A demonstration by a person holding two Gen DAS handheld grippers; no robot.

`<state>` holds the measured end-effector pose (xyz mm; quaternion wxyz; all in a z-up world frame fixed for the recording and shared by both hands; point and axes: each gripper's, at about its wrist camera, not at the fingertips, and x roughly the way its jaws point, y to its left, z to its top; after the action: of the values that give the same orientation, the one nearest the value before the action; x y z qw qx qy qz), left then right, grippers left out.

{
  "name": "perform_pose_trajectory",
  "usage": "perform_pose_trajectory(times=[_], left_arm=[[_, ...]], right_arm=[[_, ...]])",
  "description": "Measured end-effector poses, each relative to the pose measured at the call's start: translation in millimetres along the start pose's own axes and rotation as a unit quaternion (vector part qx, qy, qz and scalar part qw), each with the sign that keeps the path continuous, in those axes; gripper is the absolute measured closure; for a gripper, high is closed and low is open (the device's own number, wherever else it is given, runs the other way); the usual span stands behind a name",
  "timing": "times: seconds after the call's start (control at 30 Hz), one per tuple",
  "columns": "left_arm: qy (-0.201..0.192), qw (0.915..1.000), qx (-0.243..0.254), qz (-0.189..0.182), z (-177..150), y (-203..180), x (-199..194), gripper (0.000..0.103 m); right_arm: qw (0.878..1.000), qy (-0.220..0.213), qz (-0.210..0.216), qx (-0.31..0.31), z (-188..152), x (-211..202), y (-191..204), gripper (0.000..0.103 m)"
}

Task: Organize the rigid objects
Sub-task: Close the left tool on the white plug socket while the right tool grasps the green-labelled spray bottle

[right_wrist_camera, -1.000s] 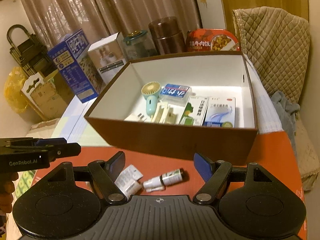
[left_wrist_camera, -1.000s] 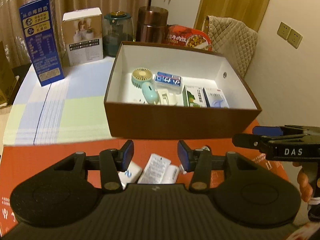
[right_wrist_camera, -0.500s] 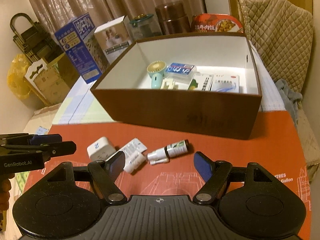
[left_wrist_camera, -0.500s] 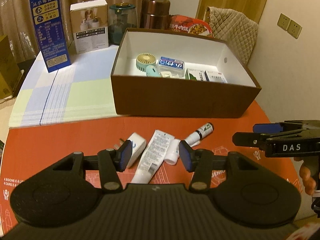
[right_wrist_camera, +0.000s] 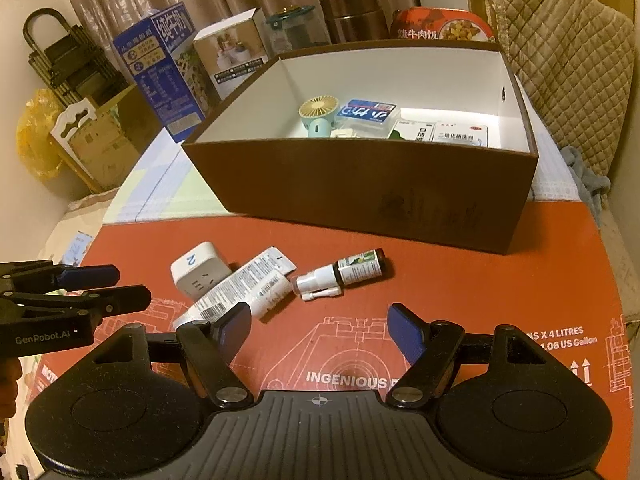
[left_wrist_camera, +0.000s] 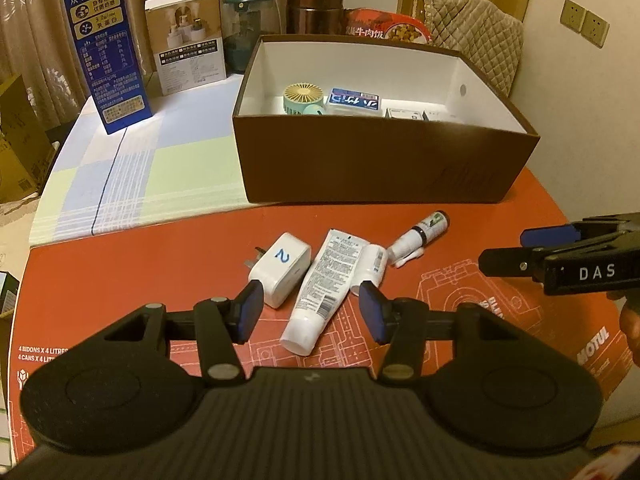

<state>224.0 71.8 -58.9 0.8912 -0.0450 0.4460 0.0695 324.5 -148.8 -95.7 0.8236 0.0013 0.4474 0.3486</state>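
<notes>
On the red mat lie a white charger plug marked "2" (left_wrist_camera: 282, 268) (right_wrist_camera: 200, 270), a white tube (left_wrist_camera: 326, 284) (right_wrist_camera: 240, 292), a small white bottle (left_wrist_camera: 370, 266) and a dark spray bottle (left_wrist_camera: 420, 234) (right_wrist_camera: 344, 274). Behind them stands a brown box (left_wrist_camera: 380, 168) (right_wrist_camera: 360, 192) holding a mint fan (left_wrist_camera: 302, 98), a blue-labelled case (left_wrist_camera: 354, 100) and medicine boxes (right_wrist_camera: 460, 134). My left gripper (left_wrist_camera: 311, 310) hovers open over the tube's cap end, gripping nothing. My right gripper (right_wrist_camera: 320, 328) is open and empty, just short of the spray bottle.
A blue milk carton (left_wrist_camera: 106, 56), a white product box (left_wrist_camera: 186, 36), a glass jar (left_wrist_camera: 250, 20), a brown canister (left_wrist_camera: 316, 4) and a red food bowl (left_wrist_camera: 384, 30) line the back. A checked cloth (left_wrist_camera: 132, 176) covers the left. A quilted chair (right_wrist_camera: 560, 60) stands on the right.
Both grippers have drawn back from the box and sunk toward the red mat. The plug, tube and bottles, earlier half hidden under the jaws, now lie in full view.
</notes>
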Motion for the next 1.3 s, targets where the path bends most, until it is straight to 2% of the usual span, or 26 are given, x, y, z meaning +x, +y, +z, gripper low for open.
perform_pose_trajectory(times=[0.47, 0.63, 0.7, 0.87, 1.3], left_arm=[[0.01, 0.9998, 0.017, 0.009, -7, 9, 24, 0.055], [0.011, 0.9996, 0.023, 0.014, -5, 12, 35, 0.055], [0.013, 0.9995, 0.025, 0.015, -4, 13, 41, 0.055], [0.023, 0.9991, 0.032, 0.017, -2, 14, 54, 0.055], [0.04, 0.9985, 0.033, 0.018, 3, 20, 71, 0.055]], right_arm=[[1.0, 0.01, -0.008, -0.011, -5, 26, -5, 0.03], [0.999, 0.014, -0.023, -0.022, -3, 45, -9, 0.03], [0.999, 0.017, -0.03, -0.028, -2, 53, -10, 0.026], [0.997, 0.03, -0.045, -0.047, 1, 76, -12, 0.007], [0.993, 0.033, -0.053, -0.101, 4, 116, -3, 0.005]])
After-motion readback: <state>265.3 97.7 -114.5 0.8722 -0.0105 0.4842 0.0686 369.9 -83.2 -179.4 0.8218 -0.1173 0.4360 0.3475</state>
